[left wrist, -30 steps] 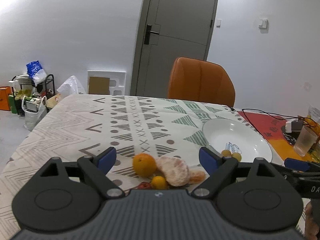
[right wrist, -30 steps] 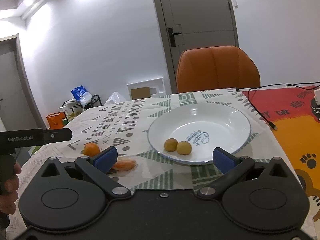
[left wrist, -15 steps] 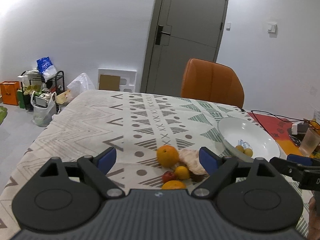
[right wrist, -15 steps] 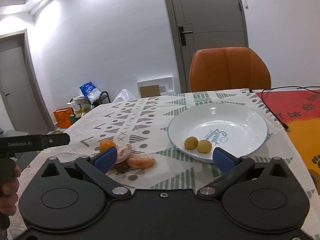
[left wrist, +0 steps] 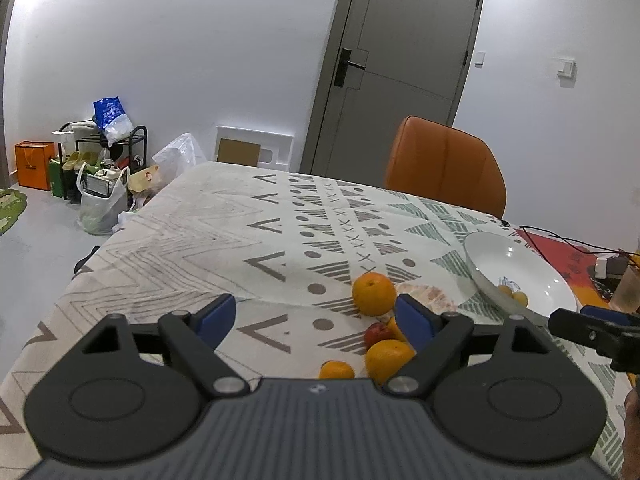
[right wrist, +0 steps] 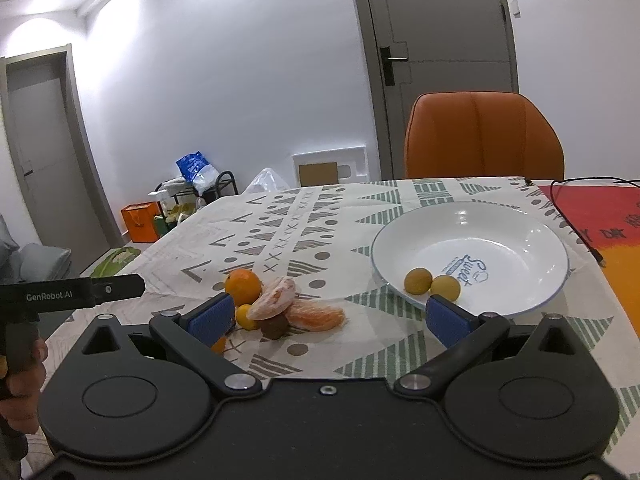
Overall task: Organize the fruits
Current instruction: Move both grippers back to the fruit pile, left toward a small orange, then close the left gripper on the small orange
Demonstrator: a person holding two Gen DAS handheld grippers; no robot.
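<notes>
- Surface, patterned cloth, fills the middle of both views; orange chair behind it, upper right of frame.
- White plate, right of centre in the right wrist view, already holds two small yellow fruits near its front rim.
- Loose fruit pile sits on the cloth, left of the plate and apart from it: a whole orange, a peeled citrus with a separated segment piece beside it, a small dark fruit, a small yellow one.
- Left gripper: fingers wide apart and closing slightly, nothing between them. The pile lies by its right finger, lower centre-right of frame, not in the gap.
- Right gripper: fingers spread wide, nothing pinched; the peeled citrus shows in the gap but unpressed.
- Step in hand, by my reading: lining up on one fruit to carry to the plate. To do it well: centre a single fruit between the fingers, take the whole orange first since it stands clear at the far side of the pile; close gently on the peeled citrus, which looks soft.
- View differences: left wrist view shows two more oranges at the near side of the pile, mostly hidden in the right view; right wrist view shows the plate's whole interior.
</notes>
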